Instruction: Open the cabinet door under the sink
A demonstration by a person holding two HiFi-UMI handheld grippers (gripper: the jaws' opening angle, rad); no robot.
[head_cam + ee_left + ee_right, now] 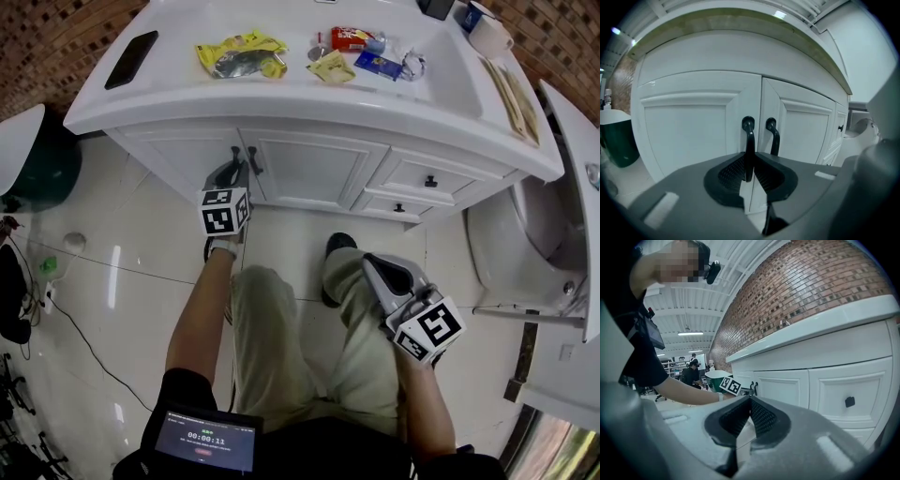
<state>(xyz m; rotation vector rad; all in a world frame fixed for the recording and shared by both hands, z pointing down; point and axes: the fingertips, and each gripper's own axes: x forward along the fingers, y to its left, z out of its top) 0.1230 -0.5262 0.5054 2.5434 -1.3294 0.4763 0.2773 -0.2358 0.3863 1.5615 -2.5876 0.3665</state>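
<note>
The white vanity cabinet under the sink has two doors, a left door and a right door, each with a black curved handle at the middle seam. My left gripper is shut on the left door's handle, with the bar pinched between the pads. The right door's handle stands free beside it. Both doors look closed. In the head view my left gripper is up against the doors. My right gripper hangs back over the person's knee, shut and holding nothing.
Right of the doors are drawers with black knobs. A toilet stands at the far right. A phone and snack wrappers lie on the countertop. A green bin stands left of the cabinet. Cables run over the tiled floor.
</note>
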